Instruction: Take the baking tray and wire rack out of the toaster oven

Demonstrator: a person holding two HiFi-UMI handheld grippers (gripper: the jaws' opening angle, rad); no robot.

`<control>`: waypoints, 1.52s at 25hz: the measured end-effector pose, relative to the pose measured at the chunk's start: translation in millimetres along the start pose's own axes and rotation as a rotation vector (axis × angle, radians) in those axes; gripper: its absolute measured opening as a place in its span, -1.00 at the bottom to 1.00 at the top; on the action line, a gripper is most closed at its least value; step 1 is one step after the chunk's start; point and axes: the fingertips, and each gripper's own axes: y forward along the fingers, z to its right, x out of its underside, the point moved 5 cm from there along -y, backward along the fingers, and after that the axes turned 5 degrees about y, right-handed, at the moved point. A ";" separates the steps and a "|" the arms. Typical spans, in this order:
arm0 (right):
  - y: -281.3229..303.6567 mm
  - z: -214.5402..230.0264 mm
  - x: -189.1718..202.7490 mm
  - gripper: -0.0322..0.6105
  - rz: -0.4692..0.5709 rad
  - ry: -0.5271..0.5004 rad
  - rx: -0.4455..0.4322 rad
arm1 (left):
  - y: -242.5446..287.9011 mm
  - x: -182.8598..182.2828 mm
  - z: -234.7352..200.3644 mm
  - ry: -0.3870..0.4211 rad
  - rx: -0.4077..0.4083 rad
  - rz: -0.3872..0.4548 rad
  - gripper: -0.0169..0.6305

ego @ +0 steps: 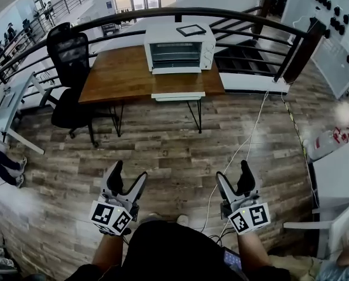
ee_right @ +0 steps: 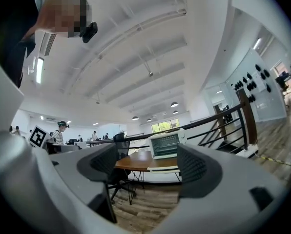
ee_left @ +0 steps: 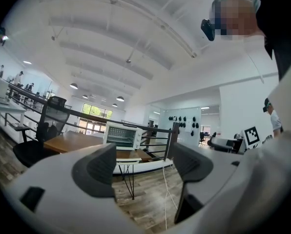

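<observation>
The white toaster oven stands at the back of a wooden table, well ahead of me across the floor. Behind its glass front I make out rack bars; the tray is not distinguishable. A dark flat rectangular thing lies on top of the oven. The oven also shows small in the left gripper view and the right gripper view. My left gripper and right gripper are both open and empty, held level in front of my body, far from the table.
A white flat slab sits at the table's front edge. A black office chair stands left of the table. A curved black railing runs behind it, with stairs to the right. A white cable trails over the wood floor.
</observation>
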 end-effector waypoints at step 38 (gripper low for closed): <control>292.2 -12.1 28.1 0.00 -0.136 0.080 0.037 | 159.8 -7.7 -224.4 -0.086 0.092 0.040 0.08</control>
